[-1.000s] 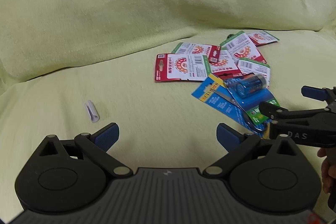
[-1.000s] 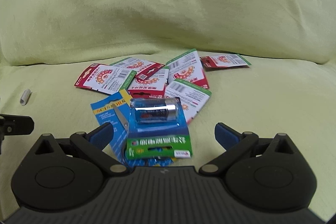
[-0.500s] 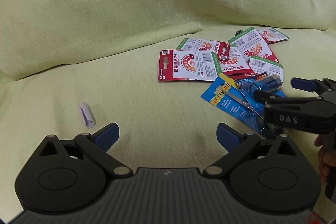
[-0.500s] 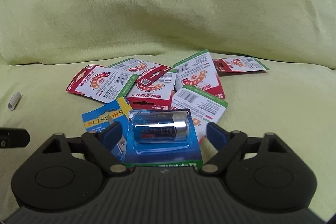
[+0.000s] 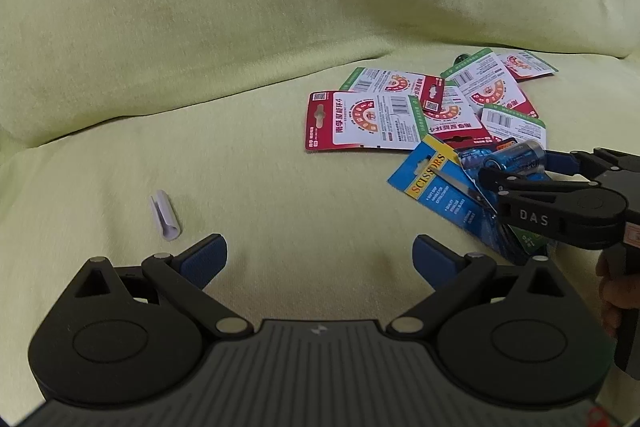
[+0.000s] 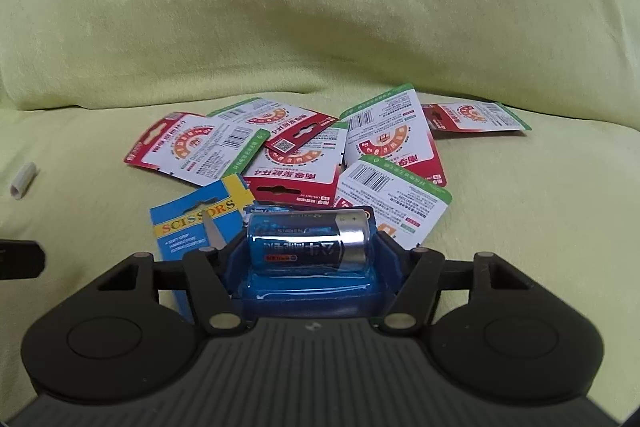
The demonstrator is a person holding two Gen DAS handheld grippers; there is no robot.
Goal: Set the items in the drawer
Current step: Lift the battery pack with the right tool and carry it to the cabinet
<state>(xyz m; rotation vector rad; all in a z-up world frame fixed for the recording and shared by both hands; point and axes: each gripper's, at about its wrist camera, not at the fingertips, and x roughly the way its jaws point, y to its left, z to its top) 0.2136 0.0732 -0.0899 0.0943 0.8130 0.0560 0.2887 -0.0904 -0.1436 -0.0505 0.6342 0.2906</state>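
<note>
Right gripper (image 6: pixel 310 255): its jaws are closed on the blue blister pack with a large silver-and-blue battery (image 6: pixel 308 241). The blue pads press against both sides of the plastic bubble.
Battery pack: it is at the near edge of the pile, between the jaws. From the left wrist view it (image 5: pixel 514 159) lies partly over the scissors card. I cannot tell if it is lifted or if it rests on the pile.
Left gripper (image 5: pixel 320 261): its jaws are wide apart and hold nothing. It hangs above bare cloth, to the left of the pile.
Scissors card: a blue and yellow card printed "SCISSORS" (image 6: pixel 192 227) with a metal blade showing. It lies just beside the battery pack, on its left, and partly under it.
Red-and-white cards: several flat packaging cards with green edges and barcodes (image 6: pixel 320 151) lie overlapping behind the battery pack.
Small tube: a short pale plastic tube (image 5: pixel 164 215) lies alone, well apart from the pile, on the left.
Surface: a yellow-green cloth-covered cushion (image 6: pixel 320 7). It rises like a backrest behind the things.
Person: part of a hand (image 5: pixel 616 291) shows at the handle of the right gripper.
</note>
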